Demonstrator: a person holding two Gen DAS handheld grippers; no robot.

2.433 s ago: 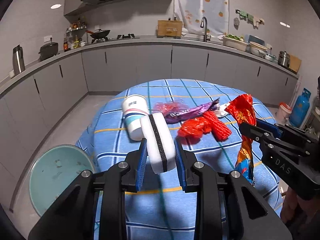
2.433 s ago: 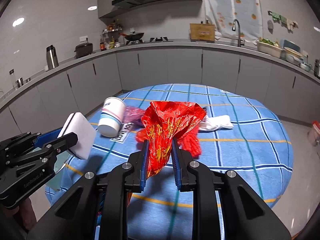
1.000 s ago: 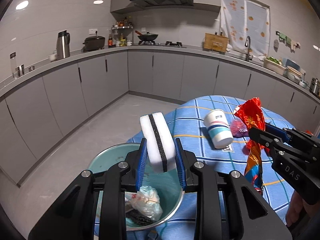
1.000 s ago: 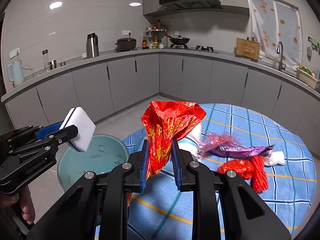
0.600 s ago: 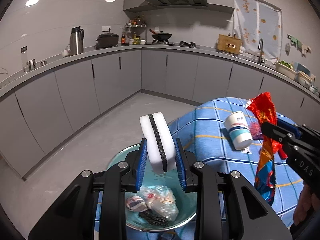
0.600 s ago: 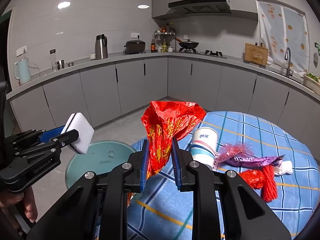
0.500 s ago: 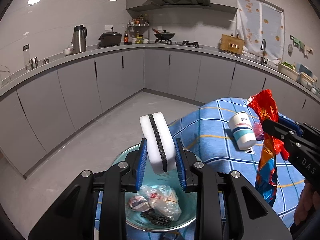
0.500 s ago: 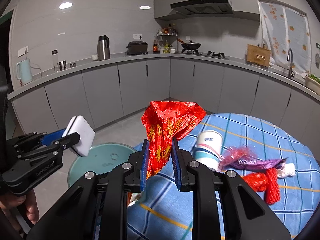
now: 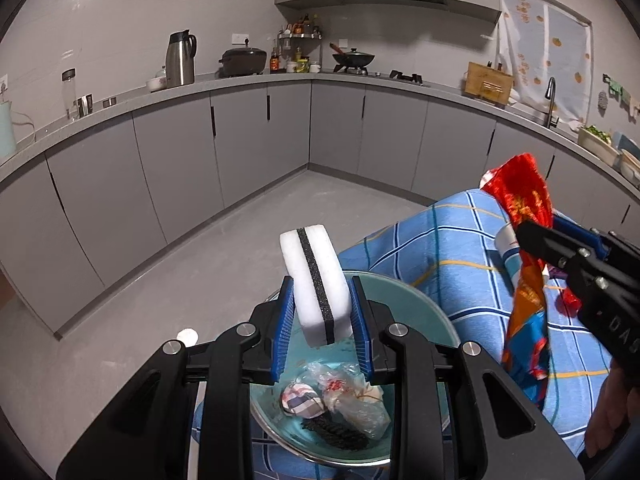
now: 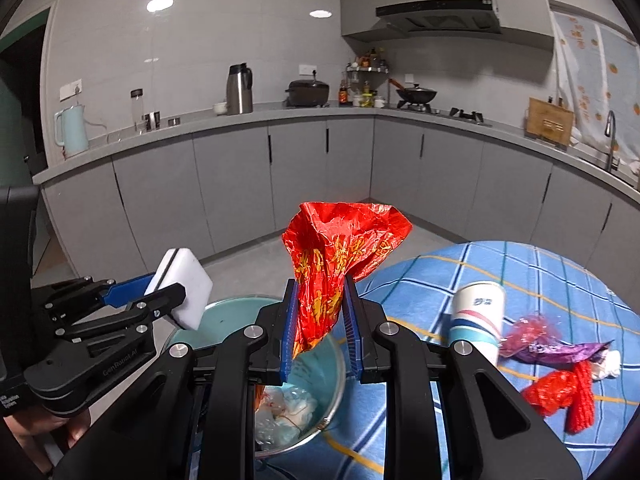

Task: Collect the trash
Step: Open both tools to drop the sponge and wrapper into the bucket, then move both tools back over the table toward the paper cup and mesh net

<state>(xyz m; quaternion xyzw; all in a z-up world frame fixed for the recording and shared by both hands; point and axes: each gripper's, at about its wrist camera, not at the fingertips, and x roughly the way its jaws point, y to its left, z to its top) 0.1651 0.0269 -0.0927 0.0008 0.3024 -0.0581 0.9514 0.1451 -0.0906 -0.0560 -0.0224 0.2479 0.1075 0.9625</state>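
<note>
My left gripper (image 9: 322, 304) is shut on a white sponge with a black stripe (image 9: 316, 280), held over the teal trash bin (image 9: 404, 292). That bin holds a clear plastic bag (image 9: 356, 396), a striped wad and a dark scrap. The sponge (image 10: 184, 284) also shows at the left in the right wrist view. My right gripper (image 10: 319, 320) is shut on a crumpled red snack wrapper (image 10: 336, 248), above the bin's rim (image 10: 240, 308). The wrapper (image 9: 524, 240) hangs at the right in the left wrist view.
A table with a blue checked cloth (image 10: 540, 276) carries a paper cup (image 10: 476, 316), a purple wrapper (image 10: 560, 350), pink film (image 10: 528, 330), red netting (image 10: 564, 394) and a white wad (image 10: 608, 362). Grey cabinets (image 9: 256, 136) ring the open floor (image 9: 200, 272).
Both grippers have swung left from the table toward the bin. The bin and its contents now sit closer beneath the sponge and the wrapper. Both grips are unchanged.
</note>
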